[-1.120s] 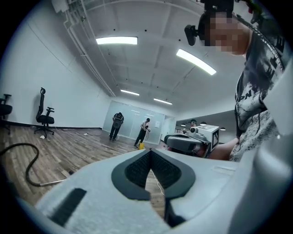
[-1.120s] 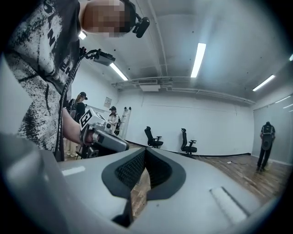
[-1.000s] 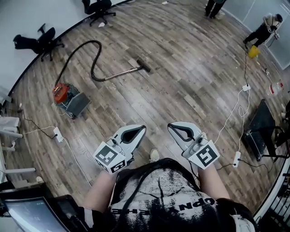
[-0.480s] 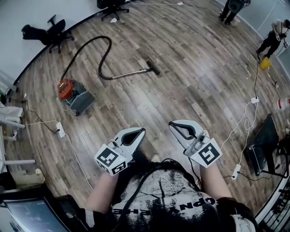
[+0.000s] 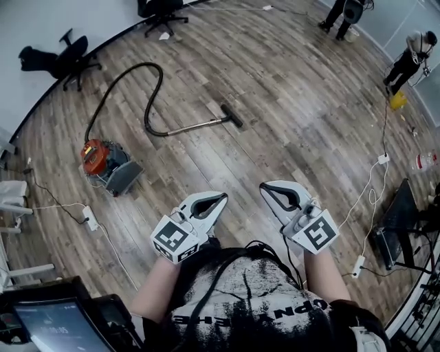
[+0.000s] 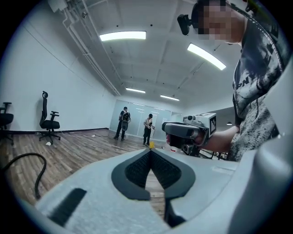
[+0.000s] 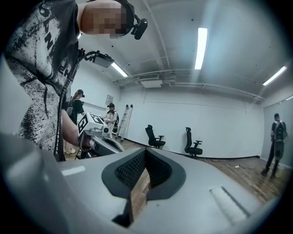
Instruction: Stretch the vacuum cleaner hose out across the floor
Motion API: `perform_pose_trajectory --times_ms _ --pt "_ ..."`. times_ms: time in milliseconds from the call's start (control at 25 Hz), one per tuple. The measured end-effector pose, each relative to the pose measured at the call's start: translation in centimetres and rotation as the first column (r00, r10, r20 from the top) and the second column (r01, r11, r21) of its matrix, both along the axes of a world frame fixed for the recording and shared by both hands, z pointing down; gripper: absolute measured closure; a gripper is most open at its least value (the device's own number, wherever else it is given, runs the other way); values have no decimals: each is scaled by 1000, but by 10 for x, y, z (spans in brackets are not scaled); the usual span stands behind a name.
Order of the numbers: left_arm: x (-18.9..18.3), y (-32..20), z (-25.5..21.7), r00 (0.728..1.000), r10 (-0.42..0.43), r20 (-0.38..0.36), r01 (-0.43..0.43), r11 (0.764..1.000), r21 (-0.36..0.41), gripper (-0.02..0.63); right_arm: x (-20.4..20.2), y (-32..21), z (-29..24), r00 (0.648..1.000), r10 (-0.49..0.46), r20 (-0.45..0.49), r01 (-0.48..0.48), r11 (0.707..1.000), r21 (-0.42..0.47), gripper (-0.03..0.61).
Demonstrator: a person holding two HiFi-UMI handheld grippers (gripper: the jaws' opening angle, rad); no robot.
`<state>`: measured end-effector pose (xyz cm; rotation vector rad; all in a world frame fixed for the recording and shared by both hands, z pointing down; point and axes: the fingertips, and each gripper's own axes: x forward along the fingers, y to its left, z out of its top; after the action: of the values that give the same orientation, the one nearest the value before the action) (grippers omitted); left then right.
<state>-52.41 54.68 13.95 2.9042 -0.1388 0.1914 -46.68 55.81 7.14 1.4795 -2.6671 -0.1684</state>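
A vacuum cleaner with an orange and grey body (image 5: 106, 165) stands on the wood floor at the left. Its black hose (image 5: 141, 86) arcs up from the body and curls back down to a metal tube (image 5: 196, 125) ending in a black floor nozzle (image 5: 232, 115). A bit of the hose (image 6: 39, 171) shows at the left gripper view's lower left. My left gripper (image 5: 218, 197) and right gripper (image 5: 265, 187) are held in front of my chest, far from the vacuum. Both are shut with nothing between the jaws, tips meeting (image 6: 149, 151) (image 7: 145, 151).
Office chairs (image 5: 65, 58) (image 5: 161, 10) stand along the far wall. A power strip and white cable (image 5: 88, 216) lie at the left, more cables (image 5: 368, 185) and a black case (image 5: 397, 210) at the right. People stand at the far right (image 5: 409, 58) (image 5: 344, 14). A monitor (image 5: 48, 326) sits at the bottom left.
My view has shifted a little, so the vacuum and hose slid slightly in frame. Both grippers stay shut in front of my chest, about where they were.
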Motion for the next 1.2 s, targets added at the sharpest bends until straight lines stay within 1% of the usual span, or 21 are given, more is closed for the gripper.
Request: perform_pose_trajectory --times_ms 40,160,200,280,360,400,440,560,680,800,960,1080,1200 --pt "-2 -15 -3 1000 8 2 -8 1000 8 612 -2 -16 -4 1000 3 18 -3 1000 0 574" --pt "-13 -56 -6 1000 18 11 -19 1000 22 612 -8 -58 -16 992 4 127 -2 1000 -12 574" --pt "-18 -69 -6 1000 17 13 -18 1000 24 612 -9 -71 -16 990 9 143 -7 1000 -19 574" --pt "-26 -93 -4 1000 13 15 -13 1000 24 612 -13 -95 -10 994 25 108 -22 999 -31 574" --pt "-32 -113 0 1000 10 14 -11 1000 21 612 -20 -117 -10 998 29 56 -29 1000 -1 574" --pt "-34 -123 3 1000 11 15 -11 1000 20 612 -23 -127 -10 999 27 44 -28 1000 14 574" --pt "-35 -133 5 1000 12 18 -12 1000 19 612 -25 -136 -9 999 25 41 -26 1000 15 574" --pt "-38 -162 11 1000 18 26 -18 1000 7 612 -25 -161 1 999 29 42 -28 999 -23 573" --pt "-35 -182 17 999 27 24 -27 1000 -14 612 -23 -184 -2 998 40 55 -39 999 -18 574" --pt "-20 -199 22 999 32 29 -32 999 -27 612 -4 -204 2 997 49 65 -47 998 -33 574" --pt "17 -225 32 997 30 66 -30 1000 -8 612 33 -241 9 997 27 69 -24 999 -39 574" --pt "45 -260 36 997 -3 79 3 1000 -11 612 60 -281 15 996 -4 84 8 999 -41 574" --pt "74 -301 33 997 -49 62 52 998 -47 612 86 -322 11 992 -57 114 63 997 -42 573"
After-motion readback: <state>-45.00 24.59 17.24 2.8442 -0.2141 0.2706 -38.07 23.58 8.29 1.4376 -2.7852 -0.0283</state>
